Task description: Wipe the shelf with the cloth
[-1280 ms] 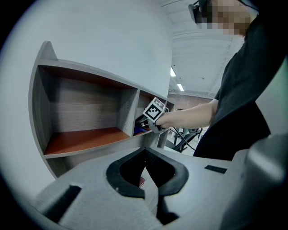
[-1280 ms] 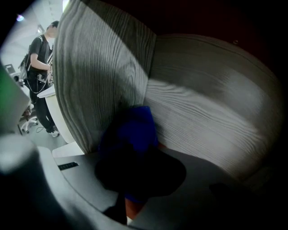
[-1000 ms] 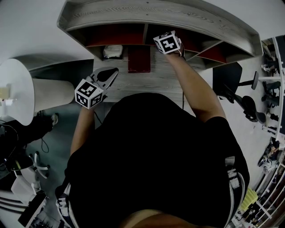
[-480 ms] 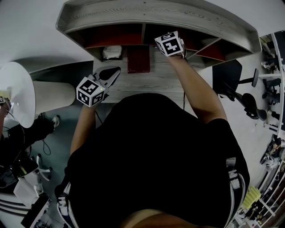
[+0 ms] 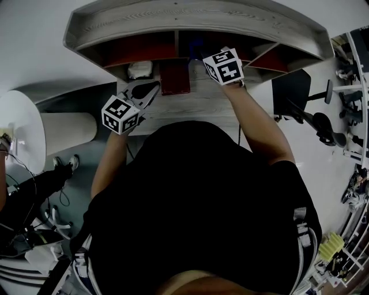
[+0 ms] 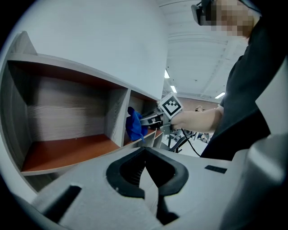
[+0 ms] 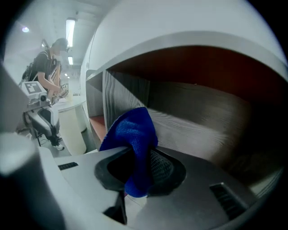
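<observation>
The grey wooden shelf (image 5: 190,14) has red-floored compartments (image 6: 67,150). My right gripper (image 5: 230,55) reaches into a middle compartment, so only its marker cube shows in the head view. In the right gripper view the right gripper (image 7: 137,173) is shut on a blue cloth (image 7: 135,134), which bunches up in front of the compartment's grey back wall (image 7: 202,130). The left gripper view shows that cloth (image 6: 134,125) hanging from the right gripper (image 6: 150,120) at the divider. My left gripper (image 5: 151,89) hovers over the desk in front of the left compartment; its jaws (image 6: 145,173) are shut and hold nothing.
A white object (image 5: 140,70) sits at the left compartment's mouth, with a dark red slab (image 5: 174,78) beside it on the grey desk top (image 5: 196,103). A round white table (image 5: 20,124) stands to the left, an office chair (image 5: 300,95) to the right. Another person (image 7: 47,72) stands far left.
My right gripper has shifted a little to the right and back toward me inside the shelf. The left gripper has barely moved.
</observation>
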`<action>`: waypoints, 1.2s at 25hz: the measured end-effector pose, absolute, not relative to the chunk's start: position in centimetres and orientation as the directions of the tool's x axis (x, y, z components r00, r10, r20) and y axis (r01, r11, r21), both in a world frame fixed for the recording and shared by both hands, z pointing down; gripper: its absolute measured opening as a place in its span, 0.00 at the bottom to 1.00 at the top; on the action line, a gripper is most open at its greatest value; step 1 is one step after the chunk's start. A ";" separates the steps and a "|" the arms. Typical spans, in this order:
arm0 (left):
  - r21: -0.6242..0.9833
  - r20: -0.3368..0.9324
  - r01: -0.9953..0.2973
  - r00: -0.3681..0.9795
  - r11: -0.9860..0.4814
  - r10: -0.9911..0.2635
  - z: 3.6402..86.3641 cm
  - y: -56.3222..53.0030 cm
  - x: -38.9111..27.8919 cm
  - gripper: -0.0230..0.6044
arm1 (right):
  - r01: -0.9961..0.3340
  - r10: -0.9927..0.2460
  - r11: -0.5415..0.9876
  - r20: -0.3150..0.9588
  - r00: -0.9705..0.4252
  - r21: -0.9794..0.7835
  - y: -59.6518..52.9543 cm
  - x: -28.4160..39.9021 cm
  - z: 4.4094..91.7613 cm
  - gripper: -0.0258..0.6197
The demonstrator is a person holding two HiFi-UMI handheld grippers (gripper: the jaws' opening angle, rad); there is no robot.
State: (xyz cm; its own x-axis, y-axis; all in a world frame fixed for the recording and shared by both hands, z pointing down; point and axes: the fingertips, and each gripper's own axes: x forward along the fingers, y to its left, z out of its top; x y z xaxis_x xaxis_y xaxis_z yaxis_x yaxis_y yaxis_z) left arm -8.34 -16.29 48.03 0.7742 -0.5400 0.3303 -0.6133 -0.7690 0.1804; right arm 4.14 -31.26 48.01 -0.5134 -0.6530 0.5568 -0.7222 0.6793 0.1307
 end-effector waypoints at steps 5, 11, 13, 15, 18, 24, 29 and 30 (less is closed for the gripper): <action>0.164 0.302 -0.589 0.793 -0.791 -0.528 46.9 -17.6 -6.7 0.06 | -0.735 -0.670 0.668 0.525 -0.524 0.119 -29.6 5.6 46.5 0.15; 0.148 0.289 -0.559 0.813 -0.816 -0.505 45.9 -18.8 -5.5 0.06 | -0.732 -0.679 0.672 0.491 -0.547 0.114 -26.9 7.3 44.5 0.15; 0.145 0.285 -0.556 0.815 -0.818 -0.504 45.8 -19.0 -5.4 0.06 | -0.733 -0.685 0.671 0.477 -0.551 0.116 -25.9 7.9 43.8 0.15; 0.143 0.283 -0.550 0.819 -0.823 -0.499 45.7 -19.2 -5.2 0.06 | -0.737 -0.692 0.666 0.464 -0.553 0.116 -25.0 8.5 43.4 0.15; 0.141 0.283 -0.538 0.826 -0.831 -0.487 45.7 -19.4 -4.7 0.06 | -0.753 -0.712 0.648 0.444 -0.545 0.113 -24.1 9.8 43.3 0.15; 0.114 0.241 -0.520 0.841 -0.847 -0.484 43.8 -18.9 -3.7 0.06 | -0.798 -0.753 0.597 0.403 -0.521 0.084 -23.1 13.1 44.1 0.15; 0.101 0.241 -0.490 0.856 -0.866 -0.457 43.3 -18.8 -3.1 0.06 | -0.821 -0.771 0.568 0.385 -0.507 0.057 -22.3 15.2 44.8 0.15; 0.097 0.243 -0.487 0.857 -0.868 -0.454 43.2 -18.8 -3.0 0.06 | -0.821 -0.774 0.568 0.380 -0.507 0.060 -22.2 15.4 44.7 0.15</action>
